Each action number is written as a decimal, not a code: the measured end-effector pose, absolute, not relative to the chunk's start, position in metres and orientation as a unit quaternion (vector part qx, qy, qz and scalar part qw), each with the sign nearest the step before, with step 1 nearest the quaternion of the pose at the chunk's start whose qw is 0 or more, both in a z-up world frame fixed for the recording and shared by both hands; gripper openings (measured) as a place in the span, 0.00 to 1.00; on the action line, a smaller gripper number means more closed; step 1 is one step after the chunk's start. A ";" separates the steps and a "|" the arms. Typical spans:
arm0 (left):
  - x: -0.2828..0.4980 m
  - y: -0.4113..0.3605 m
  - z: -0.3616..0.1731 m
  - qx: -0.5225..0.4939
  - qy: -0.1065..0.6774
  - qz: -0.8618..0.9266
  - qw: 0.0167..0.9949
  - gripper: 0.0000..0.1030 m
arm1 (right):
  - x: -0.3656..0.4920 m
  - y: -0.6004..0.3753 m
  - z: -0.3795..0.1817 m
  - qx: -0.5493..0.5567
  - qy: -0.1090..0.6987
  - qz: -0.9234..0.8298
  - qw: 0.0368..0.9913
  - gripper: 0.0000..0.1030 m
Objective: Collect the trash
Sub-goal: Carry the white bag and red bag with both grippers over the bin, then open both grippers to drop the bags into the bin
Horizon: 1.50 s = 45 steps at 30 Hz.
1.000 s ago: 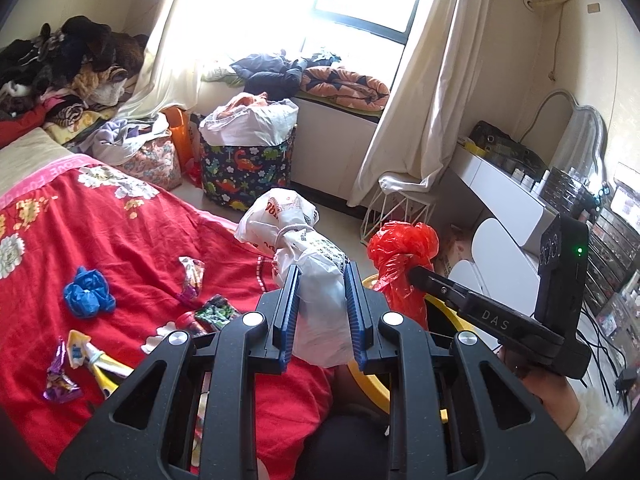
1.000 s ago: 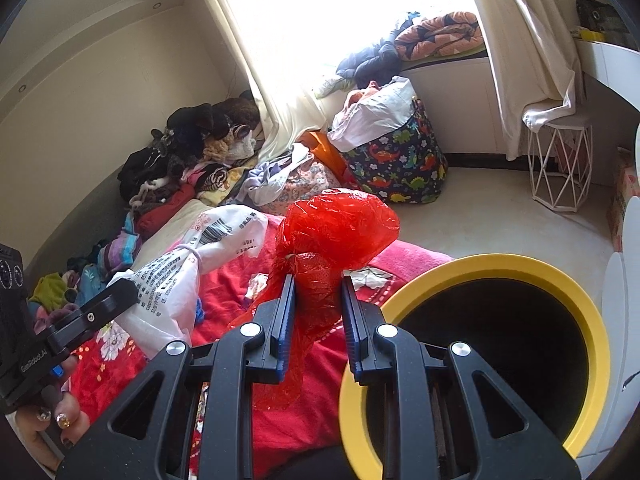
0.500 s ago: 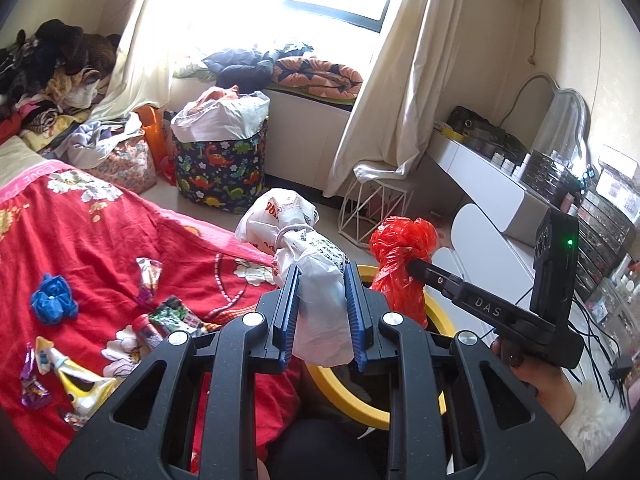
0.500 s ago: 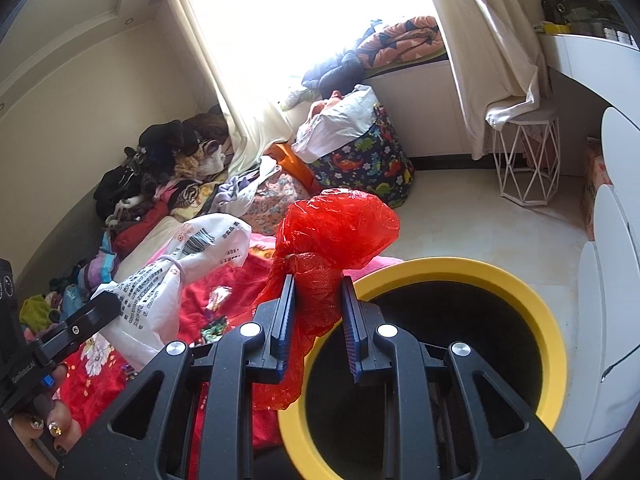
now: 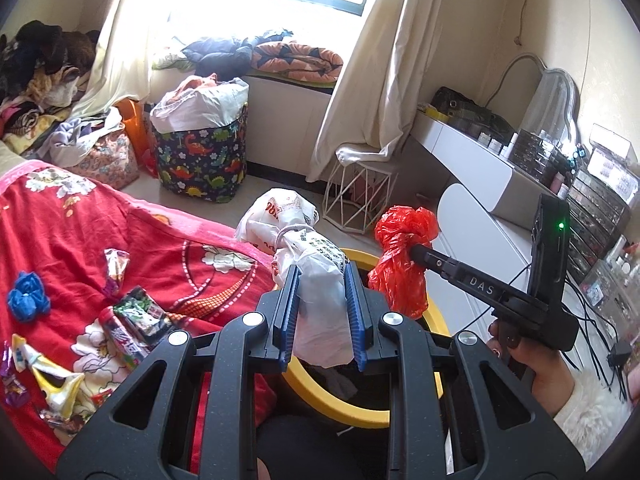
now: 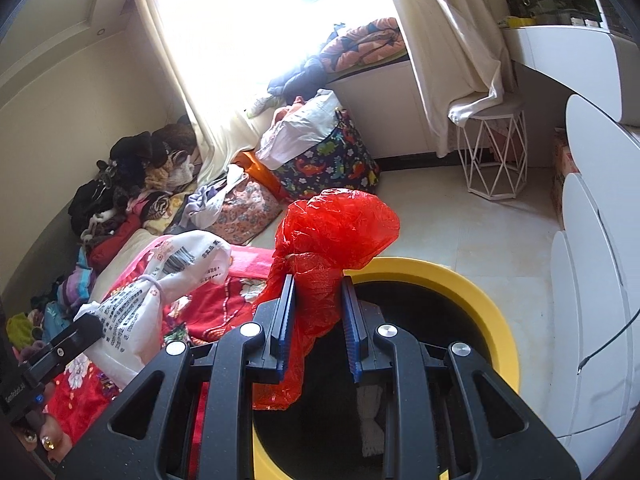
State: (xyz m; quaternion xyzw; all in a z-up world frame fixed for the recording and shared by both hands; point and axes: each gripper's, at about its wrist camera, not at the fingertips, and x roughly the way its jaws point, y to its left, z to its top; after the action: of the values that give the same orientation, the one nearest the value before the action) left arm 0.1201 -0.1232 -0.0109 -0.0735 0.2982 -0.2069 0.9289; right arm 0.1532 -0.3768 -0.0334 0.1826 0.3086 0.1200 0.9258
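Observation:
My left gripper (image 5: 320, 276) is shut on a white printed plastic bag (image 5: 316, 272) and holds it over the near rim of the yellow-rimmed black bin (image 5: 340, 404). My right gripper (image 6: 316, 288) is shut on a red plastic bag (image 6: 332, 236) and holds it above the bin's opening (image 6: 460, 280). The red bag (image 5: 404, 256) also shows in the left wrist view, and the white bag (image 6: 156, 296) in the right wrist view. Wrappers (image 5: 132, 320), a blue crumpled bag (image 5: 26, 298) and a yellow wrapper (image 5: 56, 384) lie on the red bedspread (image 5: 100, 232).
A dinosaur-print hamper (image 5: 200, 152) and a white wire stool (image 5: 360, 196) stand on the floor by the window. A white dresser (image 5: 480, 208) with clutter is at the right. Piles of clothes (image 6: 132, 188) lie at the bed's far side.
Both grippers have moved right, away from the bed and over the bin, each still holding its bag. More of the bin opening shows under the red bag.

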 end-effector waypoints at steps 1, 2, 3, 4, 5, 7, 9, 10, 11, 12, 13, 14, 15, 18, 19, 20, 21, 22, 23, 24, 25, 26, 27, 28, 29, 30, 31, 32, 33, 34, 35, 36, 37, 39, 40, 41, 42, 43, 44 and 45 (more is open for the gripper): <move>0.120 -0.125 -0.012 -0.073 0.299 -0.209 0.928 0.16 | 0.153 -0.380 -0.035 0.184 0.309 0.117 0.926 0.21; 0.121 -0.127 -0.013 -0.072 0.301 -0.211 0.927 0.16 | 0.152 -0.380 -0.035 0.185 0.309 0.114 0.926 0.21; 0.121 -0.130 -0.015 -0.070 0.303 -0.213 0.926 0.16 | 0.152 -0.381 -0.036 0.185 0.311 0.111 0.926 0.21; 0.122 -0.131 -0.016 -0.069 0.306 -0.215 0.925 0.16 | 0.152 -0.384 -0.037 0.186 0.312 0.108 0.925 0.21; 0.122 -0.133 -0.018 -0.069 0.308 -0.217 0.924 0.16 | 0.152 -0.386 -0.040 0.186 0.314 0.104 0.925 0.21; 0.123 -0.138 -0.021 -0.068 0.313 -0.222 0.921 0.16 | 0.152 -0.389 -0.042 0.188 0.317 0.099 0.924 0.21; 0.125 -0.142 -0.024 -0.064 0.317 -0.225 0.919 0.16 | 0.152 -0.394 -0.046 0.188 0.320 0.093 0.924 0.21; 0.126 -0.144 -0.026 -0.063 0.319 -0.228 0.918 0.16 | 0.152 -0.396 -0.048 0.188 0.322 0.091 0.923 0.21; 0.126 -0.146 -0.027 -0.063 0.321 -0.231 0.916 0.16 | 0.152 -0.398 -0.049 0.188 0.324 0.089 0.923 0.21; 0.127 -0.149 -0.028 -0.062 0.324 -0.233 0.915 0.16 | 0.153 -0.400 -0.051 0.188 0.327 0.086 0.922 0.21; 0.127 -0.150 -0.030 -0.060 0.326 -0.234 0.914 0.16 | 0.153 -0.401 -0.053 0.188 0.330 0.084 0.921 0.21; 0.128 -0.153 -0.032 -0.059 0.328 -0.237 0.913 0.16 | 0.152 -0.402 -0.055 0.188 0.332 0.082 0.921 0.21; 0.128 -0.155 -0.033 -0.057 0.330 -0.239 0.912 0.16 | 0.153 -0.403 -0.057 0.188 0.334 0.080 0.920 0.21; 0.128 -0.161 -0.038 -0.052 0.336 -0.243 0.909 0.16 | 0.153 -0.407 -0.063 0.189 0.342 0.076 0.917 0.21; 0.128 -0.163 -0.039 -0.052 0.338 -0.244 0.907 0.16 | 0.153 -0.407 -0.064 0.189 0.344 0.075 0.917 0.21; 0.128 -0.165 -0.041 -0.051 0.341 -0.245 0.906 0.16 | 0.152 -0.408 -0.067 0.187 0.347 0.074 0.916 0.21; 0.128 -0.166 -0.041 -0.051 0.342 -0.246 0.905 0.16 | 0.152 -0.408 -0.068 0.187 0.349 0.072 0.915 0.21; 0.128 -0.168 -0.043 -0.050 0.344 -0.246 0.905 0.16 | 0.152 -0.408 -0.070 0.187 0.351 0.071 0.915 0.21; 0.128 -0.168 -0.044 -0.049 0.346 -0.247 0.904 0.16 | 0.153 -0.409 -0.071 0.189 0.354 0.069 0.913 0.21; 0.128 -0.169 -0.045 -0.049 0.348 -0.247 0.903 0.16 | 0.153 -0.410 -0.073 0.191 0.356 0.068 0.912 0.21; 0.128 -0.170 -0.046 -0.048 0.350 -0.246 0.903 0.16 | 0.154 -0.411 -0.074 0.193 0.358 0.067 0.911 0.21; 0.128 -0.171 -0.048 -0.048 0.352 -0.246 0.902 0.16 | 0.154 -0.412 -0.075 0.195 0.359 0.066 0.910 0.21; 0.129 -0.171 -0.049 -0.047 0.355 -0.245 0.901 0.16 | 0.154 -0.413 -0.076 0.196 0.360 0.065 0.910 0.21; 0.129 -0.172 -0.051 -0.046 0.356 -0.244 0.901 0.16 | 0.154 -0.414 -0.077 0.197 0.360 0.064 0.910 0.21; 0.129 -0.173 -0.052 -0.045 0.358 -0.243 0.900 0.16 | 0.153 -0.414 -0.077 0.198 0.361 0.064 0.909 0.21; 0.129 -0.174 -0.053 -0.045 0.359 -0.244 0.900 0.16 | 0.153 -0.415 -0.078 0.197 0.361 0.065 0.909 0.21; 0.129 -0.175 -0.054 -0.045 0.360 -0.244 0.899 0.16 | 0.153 -0.416 -0.079 0.198 0.362 0.065 0.909 0.21; 0.129 -0.175 -0.055 -0.044 0.361 -0.244 0.899 0.16 | 0.153 -0.415 -0.079 0.198 0.363 0.065 0.908 0.22; 0.130 -0.176 -0.056 -0.044 0.362 -0.244 0.899 0.16 | 0.154 -0.415 -0.080 0.199 0.364 0.066 0.908 0.23; 0.130 -0.177 -0.056 -0.043 0.363 -0.243 0.899 0.17 | 0.155 -0.416 -0.081 0.199 0.366 0.066 0.907 0.24; 0.131 -0.177 -0.057 -0.043 0.363 -0.242 0.899 0.20 | 0.156 -0.416 -0.082 0.201 0.369 0.066 0.905 0.25; 0.131 -0.177 -0.058 -0.042 0.362 -0.239 0.900 0.22 | 0.156 -0.416 -0.083 0.203 0.371 0.065 0.904 0.26; 0.131 -0.177 -0.058 -0.039 0.360 -0.230 0.903 0.32 | 0.156 -0.417 -0.083 0.205 0.372 0.060 0.903 0.31; 0.130 -0.175 -0.058 -0.034 0.355 -0.216 0.909 0.55 | 0.156 -0.419 -0.084 0.210 0.374 0.057 0.902 0.38; 0.129 -0.173 -0.058 -0.035 0.352 -0.210 0.912 0.67 | 0.156 -0.420 -0.084 0.212 0.374 0.054 0.901 0.41; 0.129 -0.169 -0.057 -0.038 0.348 -0.201 0.915 0.79 | 0.155 -0.420 -0.084 0.214 0.374 0.053 0.901 0.43; 0.129 -0.166 -0.057 -0.042 0.345 -0.196 0.917 0.84 | 0.154 -0.420 -0.084 0.214 0.374 0.053 0.901 0.44; 0.129 -0.162 -0.055 -0.047 0.342 -0.191 0.919 0.89 | 0.154 -0.420 -0.085 0.213 0.374 0.053 0.901 0.46; 0.129 -0.159 -0.054 -0.052 0.339 -0.188 0.920 0.89 | 0.154 -0.419 -0.084 0.211 0.374 0.053 0.901 0.47; 0.129 -0.156 -0.053 -0.054 0.335 -0.183 0.923 0.89 | 0.153 -0.417 -0.082 0.209 0.373 0.055 0.902 0.47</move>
State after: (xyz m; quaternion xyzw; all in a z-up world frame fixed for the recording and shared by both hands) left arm 0.1288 -0.1558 -0.0526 -0.0538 0.3352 -0.1831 0.9226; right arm 0.1534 -0.4170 -0.0823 0.2093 0.3732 0.0549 0.9022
